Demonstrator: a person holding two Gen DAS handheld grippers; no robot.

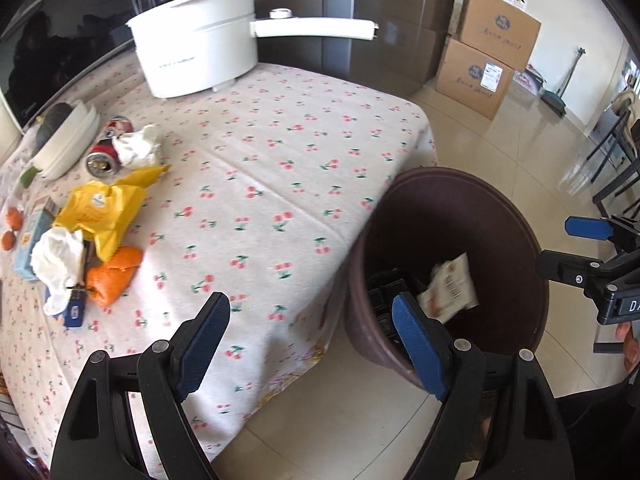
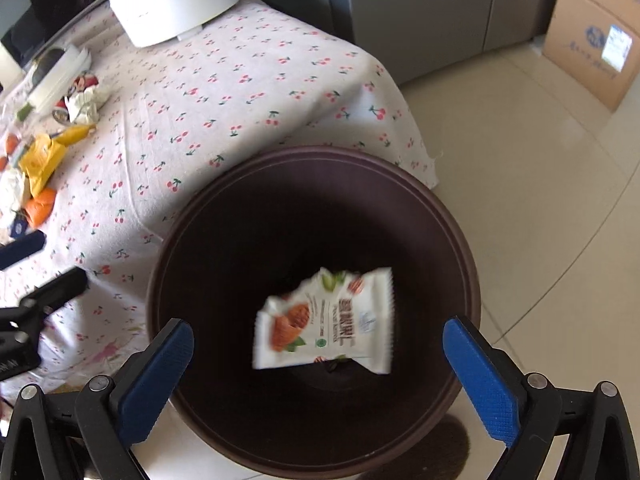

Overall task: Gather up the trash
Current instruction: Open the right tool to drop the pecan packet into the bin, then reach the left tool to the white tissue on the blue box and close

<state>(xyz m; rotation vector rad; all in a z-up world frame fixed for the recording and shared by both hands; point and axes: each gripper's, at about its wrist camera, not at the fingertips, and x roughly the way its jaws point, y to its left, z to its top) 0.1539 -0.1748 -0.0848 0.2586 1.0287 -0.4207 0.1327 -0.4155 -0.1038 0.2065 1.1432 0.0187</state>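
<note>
My right gripper (image 2: 316, 326) stands open over the dark brown bin (image 2: 312, 152). A white snack wrapper (image 2: 324, 320) shows blurred in the bin's mouth, clear of both pads. My left gripper (image 1: 310, 304) is open and empty, above the table's edge and the bin (image 1: 440, 174). On the table's left lie a yellow wrapper (image 1: 102, 210), an orange bag (image 1: 110, 280), crumpled tissue (image 1: 60, 264), a second tissue (image 1: 138, 146) and a crushed red can (image 1: 108, 152). In the left wrist view the wrapper (image 1: 450, 290) shows inside the bin, with the right gripper (image 1: 580, 248) beside it.
A white electric pot (image 1: 196, 56) with a long handle stands at the table's far side. White plates (image 1: 66, 144) lie near the can. Cardboard boxes (image 1: 488, 52) are stacked on the tiled floor beyond the bin, and dark chair legs (image 1: 616, 152) stand at the right.
</note>
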